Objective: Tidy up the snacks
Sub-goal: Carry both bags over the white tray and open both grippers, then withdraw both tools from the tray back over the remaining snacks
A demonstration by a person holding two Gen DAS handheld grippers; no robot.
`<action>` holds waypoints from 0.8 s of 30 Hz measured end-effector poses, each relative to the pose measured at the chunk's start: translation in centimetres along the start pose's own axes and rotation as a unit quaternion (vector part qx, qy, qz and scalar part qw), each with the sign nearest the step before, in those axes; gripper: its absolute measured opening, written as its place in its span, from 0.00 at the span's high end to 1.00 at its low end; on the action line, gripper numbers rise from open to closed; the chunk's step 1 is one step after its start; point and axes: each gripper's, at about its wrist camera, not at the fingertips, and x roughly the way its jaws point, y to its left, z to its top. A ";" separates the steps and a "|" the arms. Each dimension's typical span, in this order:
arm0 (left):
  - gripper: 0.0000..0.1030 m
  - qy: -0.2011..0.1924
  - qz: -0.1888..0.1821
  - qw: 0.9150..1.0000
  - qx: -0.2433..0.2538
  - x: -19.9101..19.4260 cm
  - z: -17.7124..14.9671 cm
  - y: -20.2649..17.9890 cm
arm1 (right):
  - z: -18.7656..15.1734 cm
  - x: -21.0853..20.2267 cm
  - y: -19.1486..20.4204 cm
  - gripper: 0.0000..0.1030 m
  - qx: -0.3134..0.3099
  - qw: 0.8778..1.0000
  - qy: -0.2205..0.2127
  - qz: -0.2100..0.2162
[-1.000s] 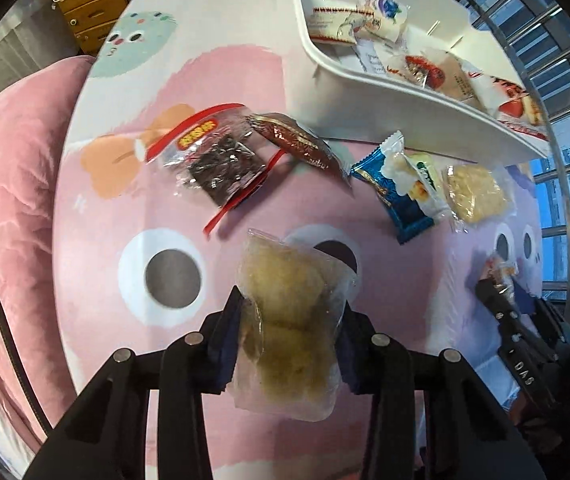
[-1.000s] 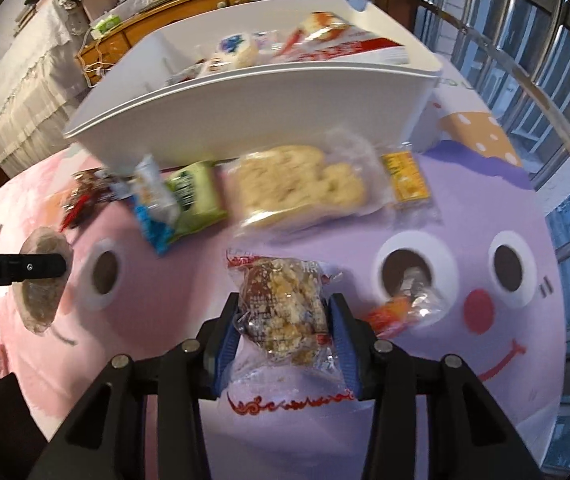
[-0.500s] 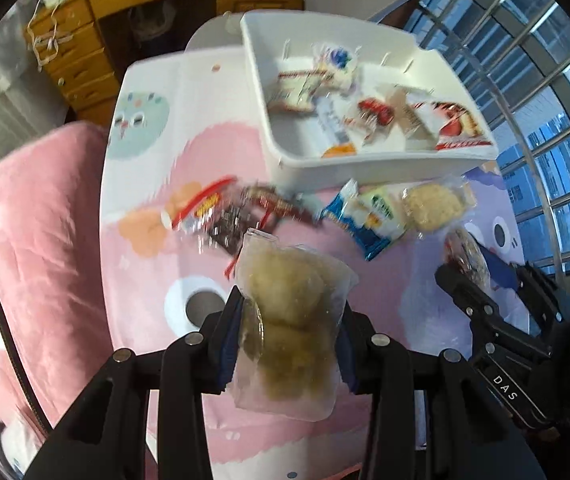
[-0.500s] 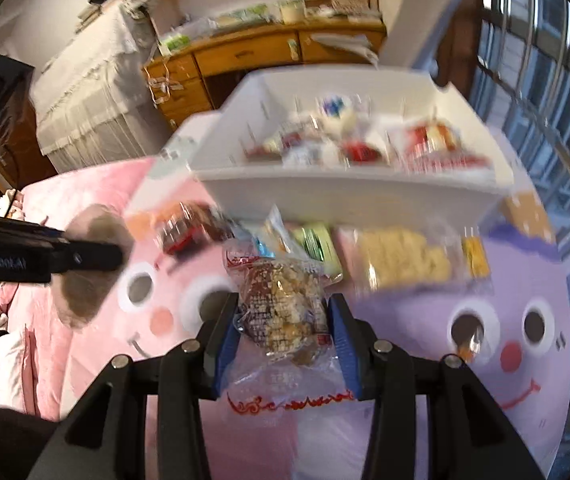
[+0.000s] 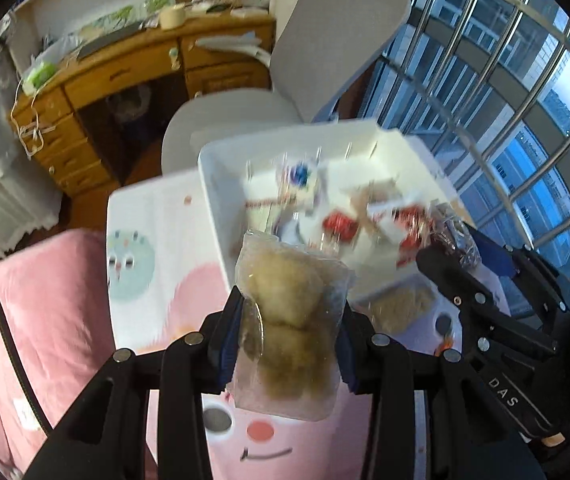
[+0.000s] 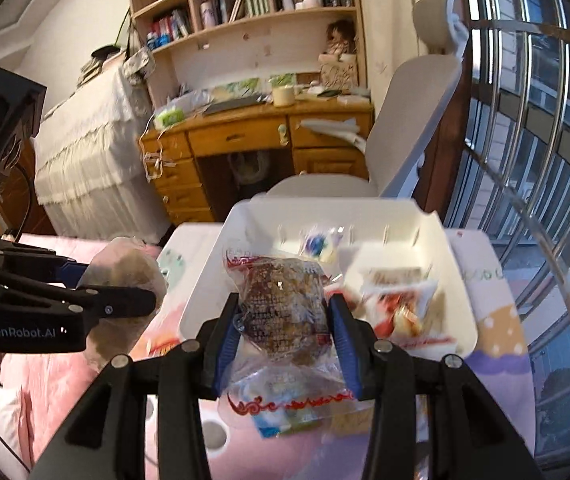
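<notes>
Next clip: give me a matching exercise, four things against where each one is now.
Things:
1. pale yellowish snack pack
2. brown snack pack with red print
3. white bin
4. grey chair

Places:
A. behind the bin, by the wooden desk
B. clamped in the right claw
C. on the cartoon-print table, holding several wrapped snacks
D. clamped in the left claw

Pairs: 1-D, 2-B, 3-C, 4-A
</notes>
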 end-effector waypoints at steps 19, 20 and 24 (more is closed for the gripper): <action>0.50 0.005 -0.002 1.000 -0.026 3.6 3.0 -0.3 | 0.2 3.3 -5.2 0.55 0.090 0.995 0.037 -0.037; 0.48 0.006 0.001 1.000 -0.028 3.4 2.7 -0.2 | 0.1 3.2 -5.4 0.54 0.096 0.994 0.037 -0.038; 0.46 0.004 0.004 0.999 -0.032 2.6 1.4 0.3 | -0.3 1.8 -6.6 0.46 0.125 0.990 0.034 -0.049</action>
